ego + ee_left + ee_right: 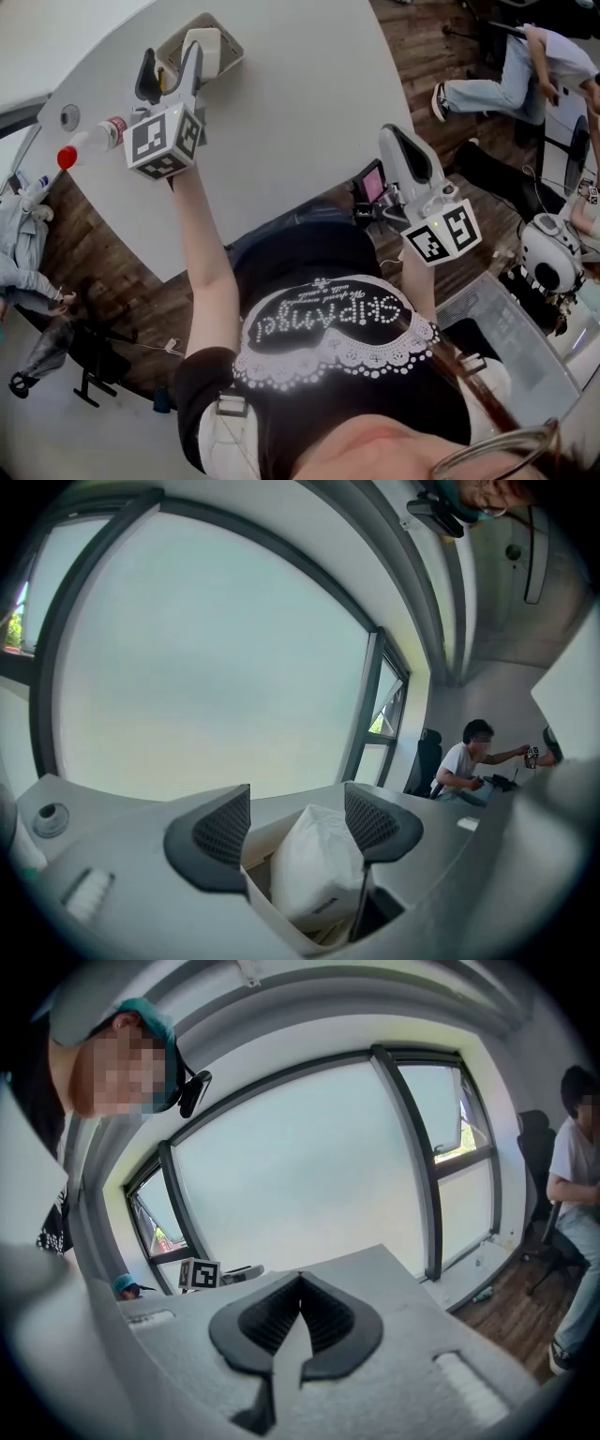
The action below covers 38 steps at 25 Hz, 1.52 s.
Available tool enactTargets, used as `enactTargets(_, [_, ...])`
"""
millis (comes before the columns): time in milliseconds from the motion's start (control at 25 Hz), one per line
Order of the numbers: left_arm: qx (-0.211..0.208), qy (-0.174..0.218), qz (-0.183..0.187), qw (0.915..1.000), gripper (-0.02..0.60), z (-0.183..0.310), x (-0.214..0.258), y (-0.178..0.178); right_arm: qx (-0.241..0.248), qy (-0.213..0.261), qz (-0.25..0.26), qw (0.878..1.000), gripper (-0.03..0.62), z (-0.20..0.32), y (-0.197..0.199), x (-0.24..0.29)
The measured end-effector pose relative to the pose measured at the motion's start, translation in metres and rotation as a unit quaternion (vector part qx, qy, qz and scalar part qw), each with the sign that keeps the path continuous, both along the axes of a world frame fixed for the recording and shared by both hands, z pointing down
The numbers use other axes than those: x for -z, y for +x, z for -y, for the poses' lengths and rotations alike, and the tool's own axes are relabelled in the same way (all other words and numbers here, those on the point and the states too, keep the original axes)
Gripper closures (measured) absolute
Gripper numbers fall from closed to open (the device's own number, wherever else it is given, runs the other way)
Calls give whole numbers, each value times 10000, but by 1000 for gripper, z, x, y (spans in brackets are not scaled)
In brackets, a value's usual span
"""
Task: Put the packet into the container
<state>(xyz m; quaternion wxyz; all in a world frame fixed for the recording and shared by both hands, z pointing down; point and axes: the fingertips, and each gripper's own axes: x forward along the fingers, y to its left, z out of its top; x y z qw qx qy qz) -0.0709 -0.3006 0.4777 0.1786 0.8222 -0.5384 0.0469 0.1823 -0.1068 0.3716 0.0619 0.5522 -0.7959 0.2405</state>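
Note:
A white packet (pixel 317 872) stands upright inside the open beige container (pixel 270 913) at the far edge of the grey table (pixel 300 122). In the head view the packet (pixel 204 47) fills the container (pixel 230 58). My left gripper (pixel 298 822) hovers over the container's near rim with its jaws open; the packet shows in the gap, and neither pad presses on it. From above, the left gripper (pixel 173 58) reaches to the container's left side. My right gripper (pixel 300 1283) is shut with nothing in it, held over the table's near right edge (pixel 394 141).
A bottle with a red cap (pixel 89 141) lies left of the left gripper, near a round cable hole (pixel 68 117). A small device with a pink screen (pixel 373 183) sits by the right gripper. People sit at the right (pixel 525 66); a big window (pixel 206 667) lies beyond the table.

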Motion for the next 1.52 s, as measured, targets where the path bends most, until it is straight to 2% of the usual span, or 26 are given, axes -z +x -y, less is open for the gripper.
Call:
enactTargets(440, [-112,283,112,9995,309,-11,33,7,-533,259,-228,9980,595,-15,52,16])
enactTargets(560, [-135,345,100,9993,336,-17,40,9,-504,349,-179,9980,595,-18,52,21])
enactTargets(1000, [-162,775,158,9967,357,-56,96,8,-383,638,15,9972,595,-31,46,35])
enactTargets(1520, [-196,1263,-20,9918,394,-119,160,10,-187,822,138,9963,595,-40,35,50])
